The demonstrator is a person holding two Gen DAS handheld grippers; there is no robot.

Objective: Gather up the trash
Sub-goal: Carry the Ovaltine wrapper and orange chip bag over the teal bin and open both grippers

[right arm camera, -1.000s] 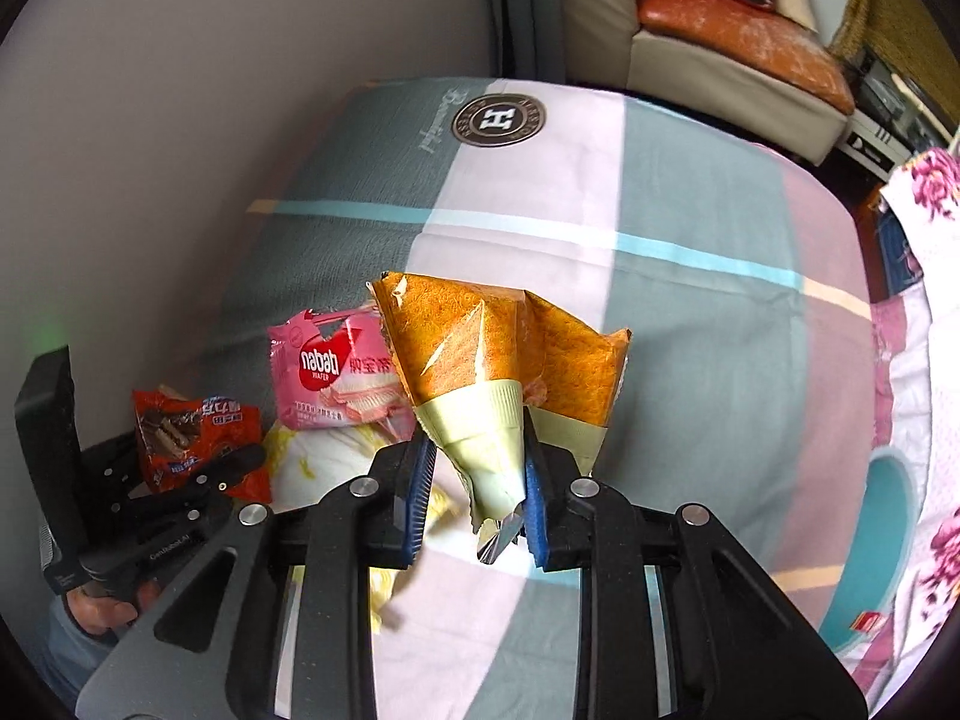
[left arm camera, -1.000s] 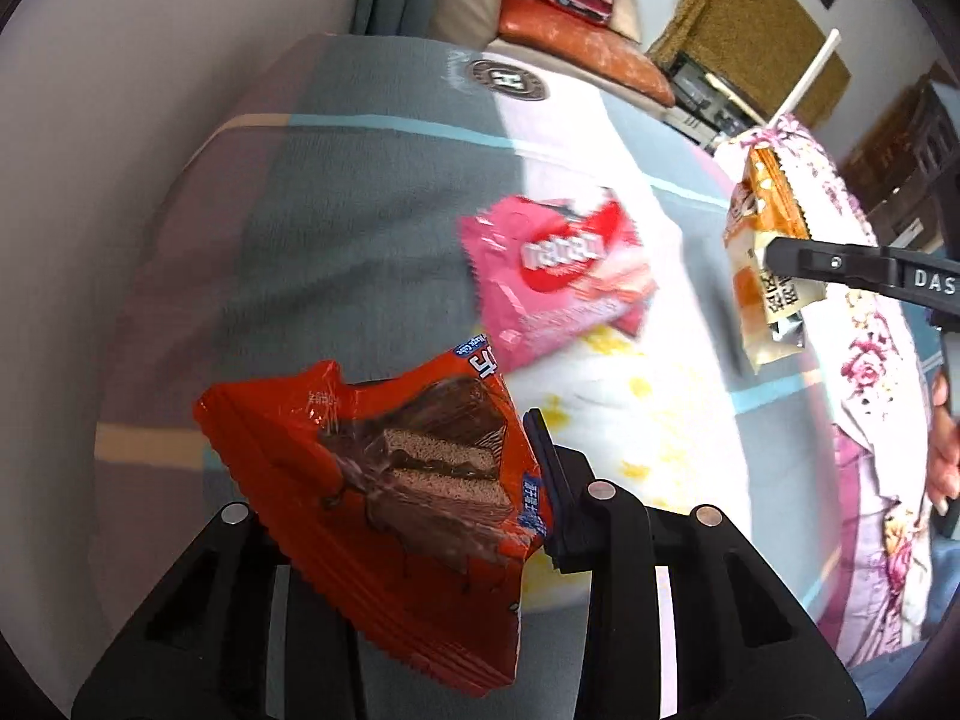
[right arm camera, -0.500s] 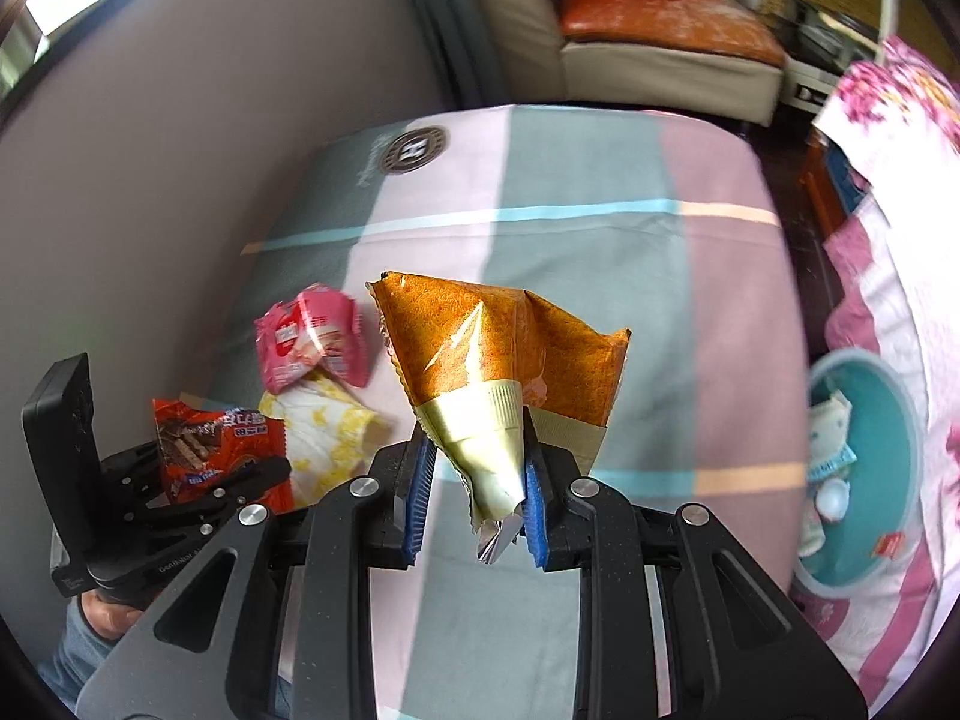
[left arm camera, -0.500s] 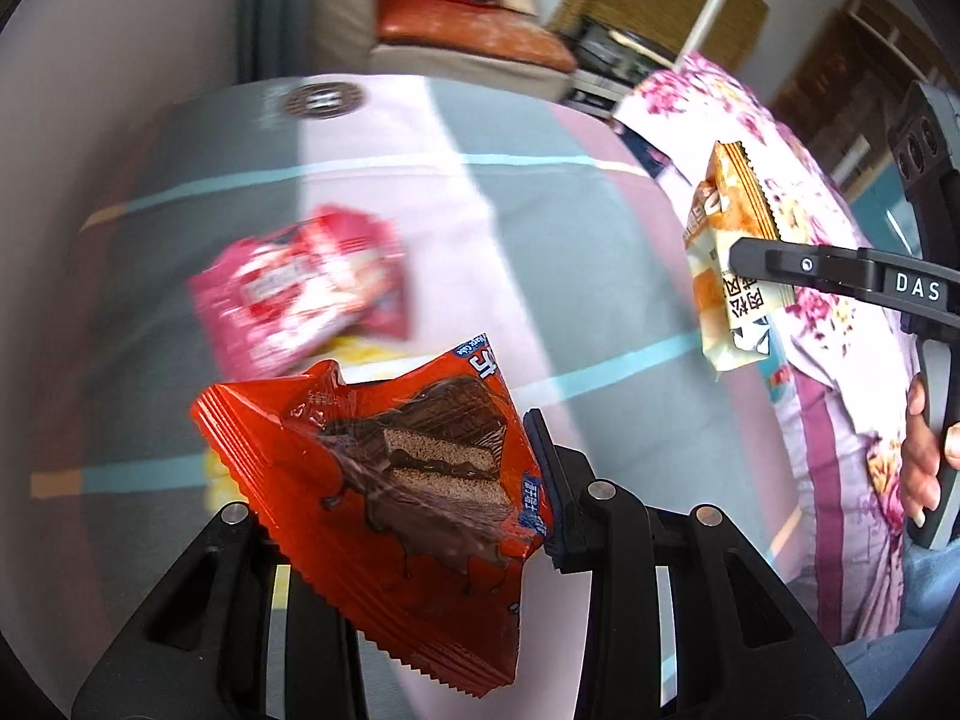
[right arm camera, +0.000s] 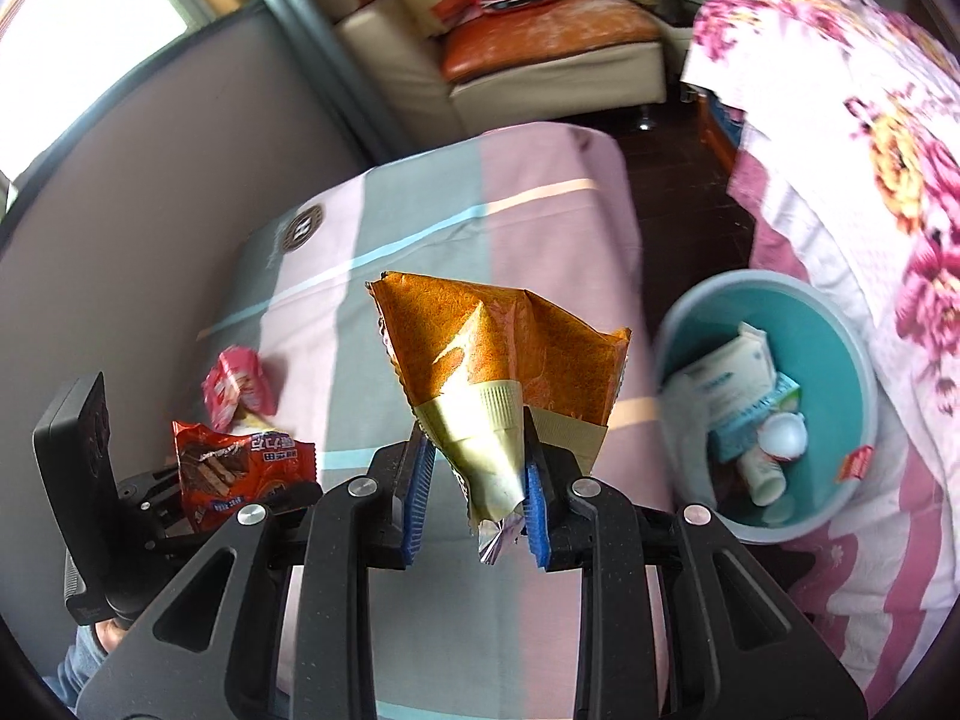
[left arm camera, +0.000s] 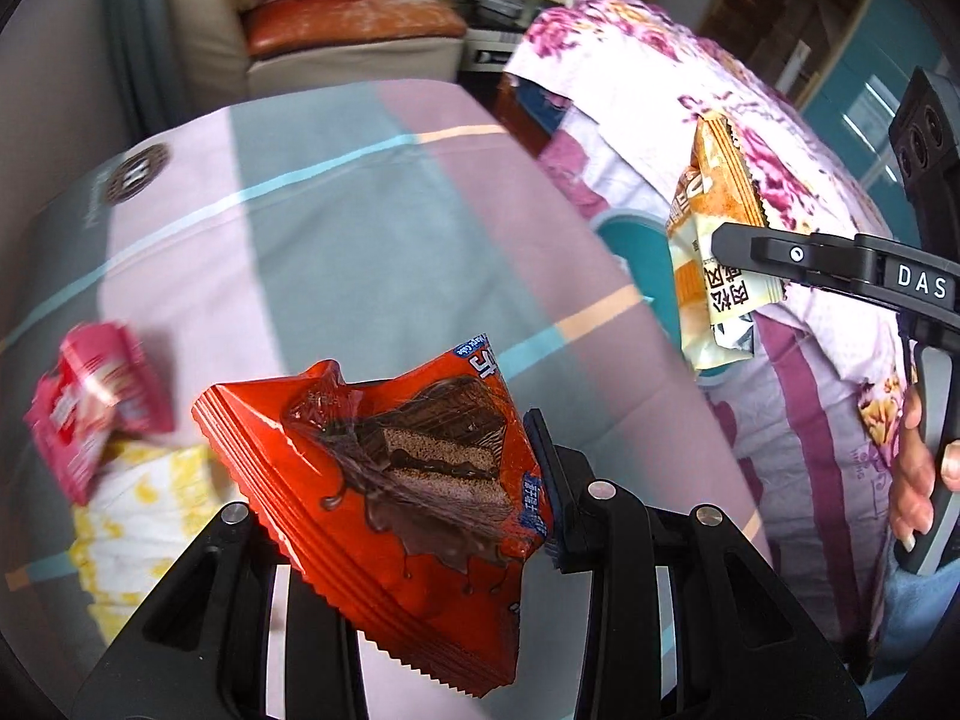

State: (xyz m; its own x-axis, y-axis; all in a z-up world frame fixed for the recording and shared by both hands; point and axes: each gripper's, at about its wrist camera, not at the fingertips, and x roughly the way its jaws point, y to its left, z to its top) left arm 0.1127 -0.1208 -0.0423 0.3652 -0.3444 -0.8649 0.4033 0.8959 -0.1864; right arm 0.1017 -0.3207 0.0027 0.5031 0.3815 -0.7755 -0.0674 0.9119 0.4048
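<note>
My left tool is clamped on the red chocolate-cake wrapper, and my right tool grips the orange snack bag; both wrappers are up off the bed. The teal bin beside the bed already holds some trash. A pink wrapper and a yellow one remain on the bed. Both tools are angled downward, the right one nearer the bin.

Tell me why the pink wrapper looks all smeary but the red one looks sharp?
Left wrist view: the pink wrapper on the bed is motion-blurred, while the red wrapper, clamped in the left tool, stays crisp. Right wrist view: the pink wrapper is slightly soft, and the window glares white.
</note>
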